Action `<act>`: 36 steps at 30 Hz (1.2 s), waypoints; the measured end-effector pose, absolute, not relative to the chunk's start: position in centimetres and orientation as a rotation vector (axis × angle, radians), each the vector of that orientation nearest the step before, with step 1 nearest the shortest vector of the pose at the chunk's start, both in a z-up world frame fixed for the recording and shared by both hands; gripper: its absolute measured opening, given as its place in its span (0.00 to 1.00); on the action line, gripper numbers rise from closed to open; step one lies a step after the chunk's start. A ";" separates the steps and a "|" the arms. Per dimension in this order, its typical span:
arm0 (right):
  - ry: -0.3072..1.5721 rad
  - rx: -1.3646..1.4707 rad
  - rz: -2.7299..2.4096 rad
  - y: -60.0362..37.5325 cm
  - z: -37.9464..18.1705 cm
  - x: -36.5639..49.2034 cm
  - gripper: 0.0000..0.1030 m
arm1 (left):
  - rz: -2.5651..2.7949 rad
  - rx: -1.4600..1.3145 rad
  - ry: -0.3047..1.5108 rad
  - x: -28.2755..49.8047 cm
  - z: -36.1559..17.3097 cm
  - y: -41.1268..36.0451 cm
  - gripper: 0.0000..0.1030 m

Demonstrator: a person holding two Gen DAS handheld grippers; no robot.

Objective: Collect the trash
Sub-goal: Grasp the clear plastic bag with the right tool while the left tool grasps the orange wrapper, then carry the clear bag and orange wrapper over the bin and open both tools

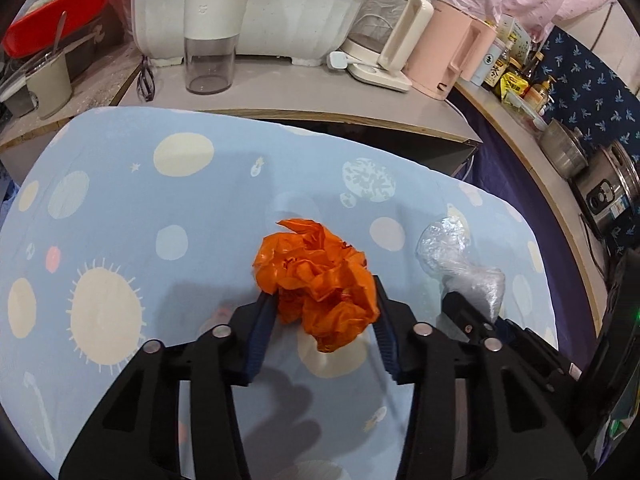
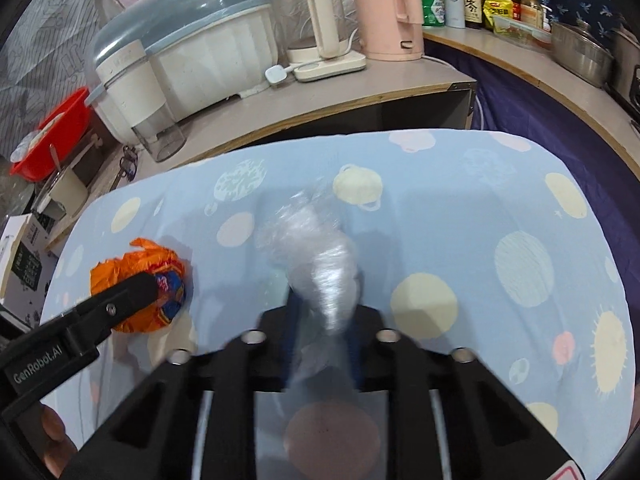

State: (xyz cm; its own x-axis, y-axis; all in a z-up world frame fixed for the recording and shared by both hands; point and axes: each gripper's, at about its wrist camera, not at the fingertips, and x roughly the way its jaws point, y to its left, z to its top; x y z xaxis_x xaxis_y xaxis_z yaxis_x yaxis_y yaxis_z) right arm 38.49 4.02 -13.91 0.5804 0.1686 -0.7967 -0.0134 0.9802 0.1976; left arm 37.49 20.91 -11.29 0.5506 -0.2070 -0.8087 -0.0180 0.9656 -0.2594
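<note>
L gripper (image 1: 324,312) pinches orange bag (image 1: 316,280), R gripper (image 2: 324,320) pinches clear wrap (image 2: 320,264); slick film could slip w/ a loose squeeze.

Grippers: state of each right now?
Left gripper: shut on the orange plastic bag.
Right gripper: shut on the clear plastic wad.
</note>
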 end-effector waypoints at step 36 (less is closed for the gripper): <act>0.751 0.257 -0.157 -13.0 -1.6 12.1 0.11 | -0.496 -0.052 0.850 17.4 0.4 4.4 0.24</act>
